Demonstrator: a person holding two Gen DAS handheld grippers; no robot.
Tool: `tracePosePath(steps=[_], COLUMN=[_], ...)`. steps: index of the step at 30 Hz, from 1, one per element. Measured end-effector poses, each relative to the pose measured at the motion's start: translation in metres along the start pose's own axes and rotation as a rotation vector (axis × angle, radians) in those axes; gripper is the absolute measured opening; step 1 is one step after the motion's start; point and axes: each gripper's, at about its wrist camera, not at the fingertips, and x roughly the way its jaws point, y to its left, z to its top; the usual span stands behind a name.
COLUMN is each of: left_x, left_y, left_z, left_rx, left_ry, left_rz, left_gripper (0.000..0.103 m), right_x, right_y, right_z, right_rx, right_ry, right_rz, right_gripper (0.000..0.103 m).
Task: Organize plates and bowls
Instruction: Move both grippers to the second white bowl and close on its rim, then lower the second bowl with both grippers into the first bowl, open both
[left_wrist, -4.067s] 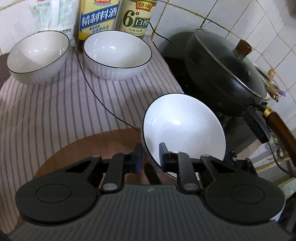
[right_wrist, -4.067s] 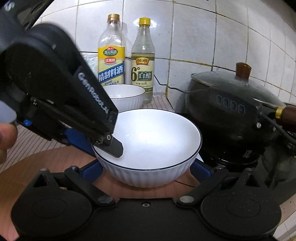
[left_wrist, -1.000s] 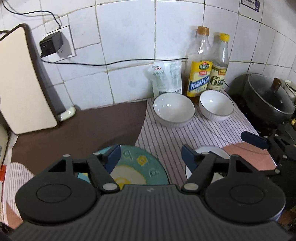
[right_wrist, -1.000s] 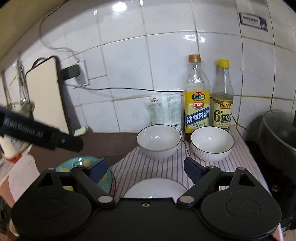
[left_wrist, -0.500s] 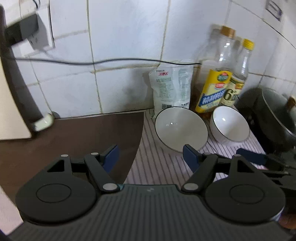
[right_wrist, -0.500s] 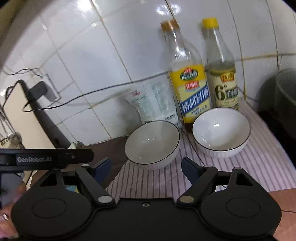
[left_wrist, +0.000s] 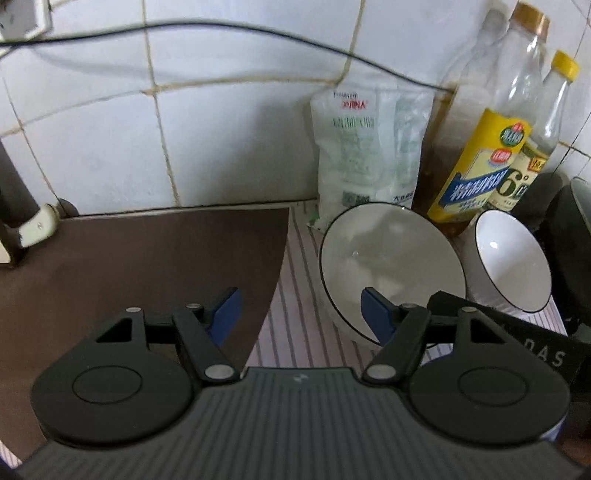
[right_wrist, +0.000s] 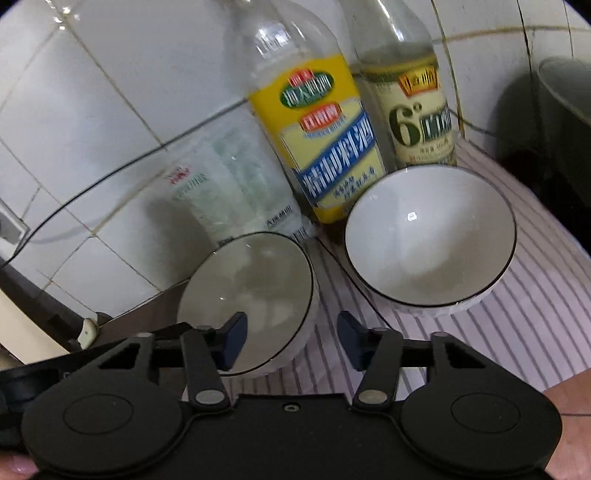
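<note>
- Bowl nearest the wall's left side (right_wrist: 247, 295), white with a dark rim, standing on the striped cloth (right_wrist: 517, 325) close to the tiled wall, just before the salt bag (right_wrist: 229, 184).
- Second bowl (right_wrist: 428, 254) just beside it to the right, in front of the two bottles (right_wrist: 317, 136); apart, not nested.
- Right gripper (right_wrist: 291, 336) spread wide, holding nothing; left finger (right_wrist: 232, 336) over the left bowl's near rim, inside the bowl's outline, right finger outside on the cloth. Rim seemingly straddled, contact not clear.
- Left gripper (left_wrist: 299, 306) likewise parted and empty, bowl (left_wrist: 391, 269) ahead and to its right, only the right finger overlapping the rim.
- Round bowl, so no long axis; rim wall the only grip line.
- Right hand judged nearer and better squared; tilted down and forward, low over the cloth.
- Likely next: closing on the rim, lifting toward the neighbour for stacking.
</note>
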Motion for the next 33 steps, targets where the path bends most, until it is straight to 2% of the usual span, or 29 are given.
tracePosePath(steps=[2,4,6,9,16,21,25,33], left_x=[0.007,0.012,0.015,0.017,0.015,-0.003,-0.026,-0.093], left_y=[0.002,0.006,0.008,0.008,0.005,0.002,0.0,-0.011], left_z=[0.001,0.001,0.001,0.001,-0.002,-0.003,-0.003,-0.005], left_rx=[-0.015,-0.042,-0.06,-0.076,-0.105,-0.093,-0.072,-0.051], left_ry=[0.019,0.046,0.062,0.079,0.073,0.063,0.057,0.023], left_rz=[-0.011,-0.034,-0.07,-0.114,-0.122,-0.109,-0.098,-0.146], left_gripper=[0.058,0.048,0.032,0.017,0.015,0.015,0.015,0.015], right_x=[0.006,0.01,0.011,0.011,0.015,0.004,-0.015,-0.078], right_y=[-0.002,-0.004,-0.007,-0.005,-0.005,0.0,0.003,0.004], right_z=[-0.001,-0.001,-0.001,-0.002,-0.001,-0.003,-0.005,-0.009], right_rx=[0.006,0.018,0.037,0.03,0.019,-0.011,-0.001,0.049], right_ry=[0.005,0.016,0.018,0.01,0.003,0.012,0.003,-0.004], right_rz=[-0.006,-0.004,0.018,0.017,-0.001,0.009,0.039,0.103], right_gripper=[0.044,0.028,0.025,0.024,0.021,0.021,0.021,0.021])
